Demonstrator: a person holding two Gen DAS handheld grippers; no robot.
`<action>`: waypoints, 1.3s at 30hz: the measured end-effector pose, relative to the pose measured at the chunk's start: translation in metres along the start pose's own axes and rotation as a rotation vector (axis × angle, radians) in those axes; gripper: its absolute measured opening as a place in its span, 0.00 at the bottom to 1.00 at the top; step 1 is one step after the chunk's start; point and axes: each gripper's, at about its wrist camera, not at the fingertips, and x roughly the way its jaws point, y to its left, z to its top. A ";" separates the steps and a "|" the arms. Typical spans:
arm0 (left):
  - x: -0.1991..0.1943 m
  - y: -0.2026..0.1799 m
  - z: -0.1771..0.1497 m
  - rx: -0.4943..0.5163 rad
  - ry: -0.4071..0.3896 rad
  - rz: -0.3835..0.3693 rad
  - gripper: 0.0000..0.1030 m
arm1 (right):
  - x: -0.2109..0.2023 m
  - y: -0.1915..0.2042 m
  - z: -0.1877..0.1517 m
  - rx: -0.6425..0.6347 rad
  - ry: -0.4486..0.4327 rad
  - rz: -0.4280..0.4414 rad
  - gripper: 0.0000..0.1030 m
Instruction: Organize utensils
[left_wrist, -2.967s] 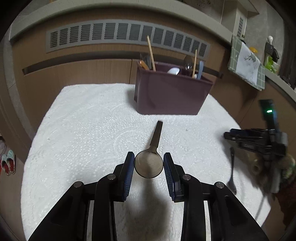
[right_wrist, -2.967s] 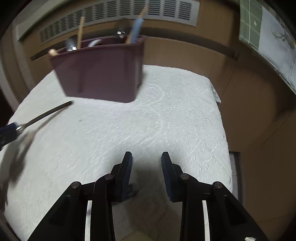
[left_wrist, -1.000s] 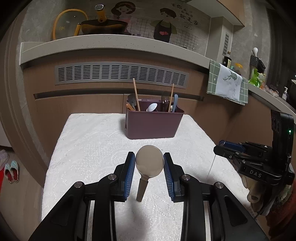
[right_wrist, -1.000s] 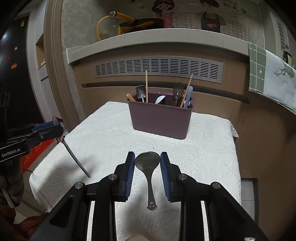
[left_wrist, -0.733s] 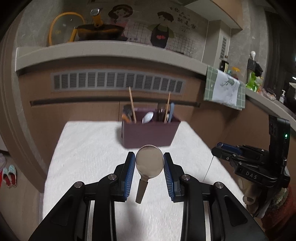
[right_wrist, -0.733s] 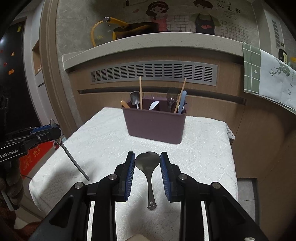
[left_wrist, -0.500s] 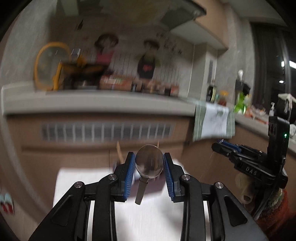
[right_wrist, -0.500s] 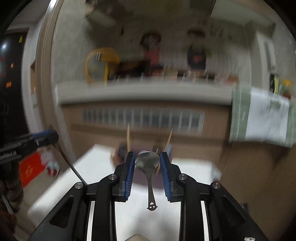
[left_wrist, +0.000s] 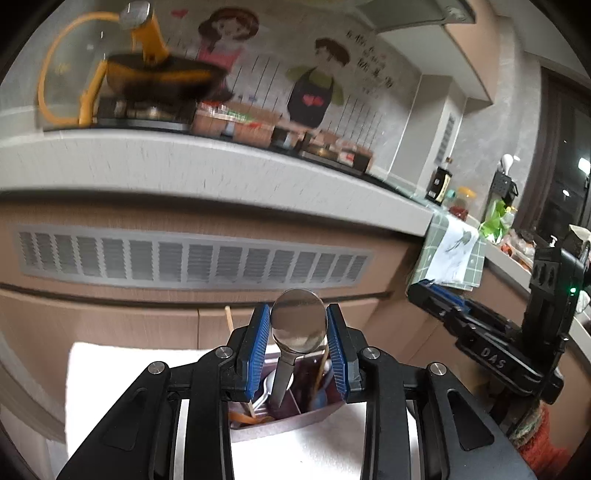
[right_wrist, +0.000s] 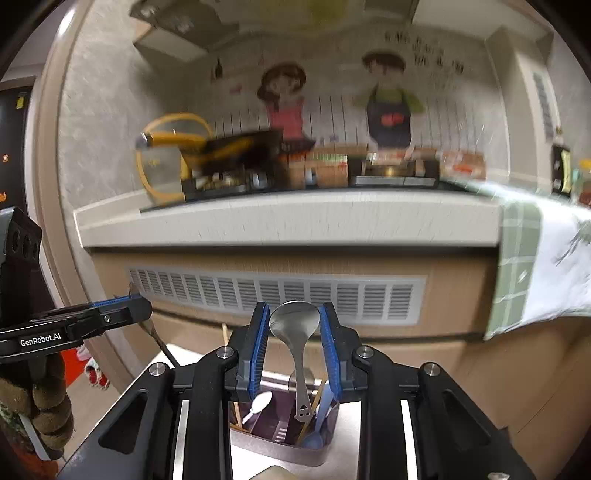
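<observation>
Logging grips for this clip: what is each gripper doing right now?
Left gripper: closed on a spoon.
Right gripper: closed on a second spoon.

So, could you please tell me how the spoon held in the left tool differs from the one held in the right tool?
The left spoon has a rounder bowl and a flat, straight-sided handle; the right spoon has a handle that narrows below the bowl and widens to a pierced tip. The left handle slants slightly; the right hangs nearly straight. Both are metal, gripped by the bowl, handle down over the maroon utensil holder.
</observation>
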 end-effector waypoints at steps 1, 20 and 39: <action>0.008 0.003 -0.001 -0.007 0.015 -0.005 0.31 | 0.009 -0.001 -0.002 0.007 0.013 0.000 0.25; 0.080 0.027 -0.056 -0.061 0.191 0.010 0.47 | 0.098 -0.030 -0.068 0.110 0.283 0.047 0.27; -0.106 -0.053 -0.213 0.110 -0.020 0.348 0.47 | -0.105 0.037 -0.163 0.042 0.135 0.013 0.27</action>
